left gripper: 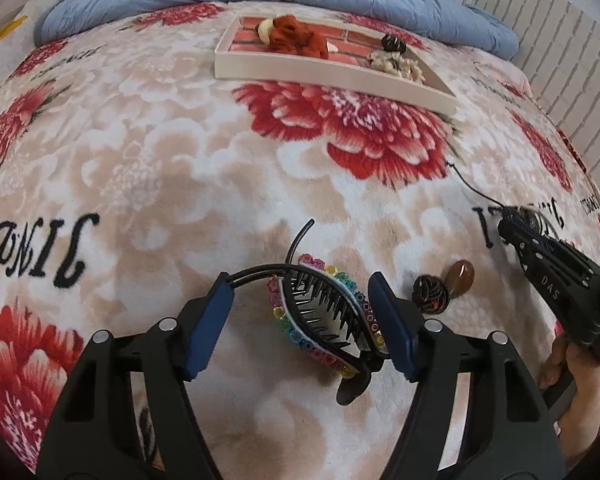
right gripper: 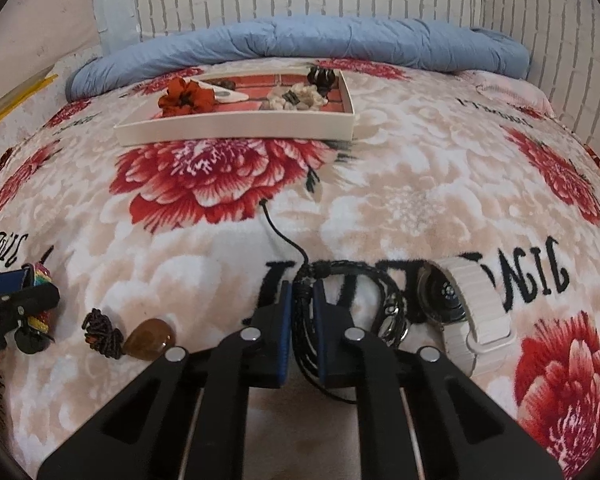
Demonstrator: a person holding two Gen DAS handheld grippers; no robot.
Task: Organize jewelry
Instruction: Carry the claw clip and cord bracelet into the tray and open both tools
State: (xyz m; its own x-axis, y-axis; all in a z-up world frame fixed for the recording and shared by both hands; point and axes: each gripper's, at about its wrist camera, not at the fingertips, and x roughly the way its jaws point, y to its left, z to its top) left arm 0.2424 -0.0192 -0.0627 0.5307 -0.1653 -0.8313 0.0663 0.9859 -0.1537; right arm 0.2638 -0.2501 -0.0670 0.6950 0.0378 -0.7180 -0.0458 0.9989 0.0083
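Black cord bracelet (right gripper: 302, 320) pinched in right hand-held gripper (right gripper: 301, 300).
Left hand-held gripper (left gripper: 300, 292) gapes wide around beaded hair clip (left gripper: 324, 316), tray (right gripper: 236, 133) awaiting both.

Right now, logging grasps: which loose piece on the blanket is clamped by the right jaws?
The black cord bracelet, pinched between the right jaws; the white-strapped watch beside it lies free.

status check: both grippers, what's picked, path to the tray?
Left gripper open around rainbow hair clip. Right gripper shut on black cord bracelet. Tray ahead, blanket path unobstructed.
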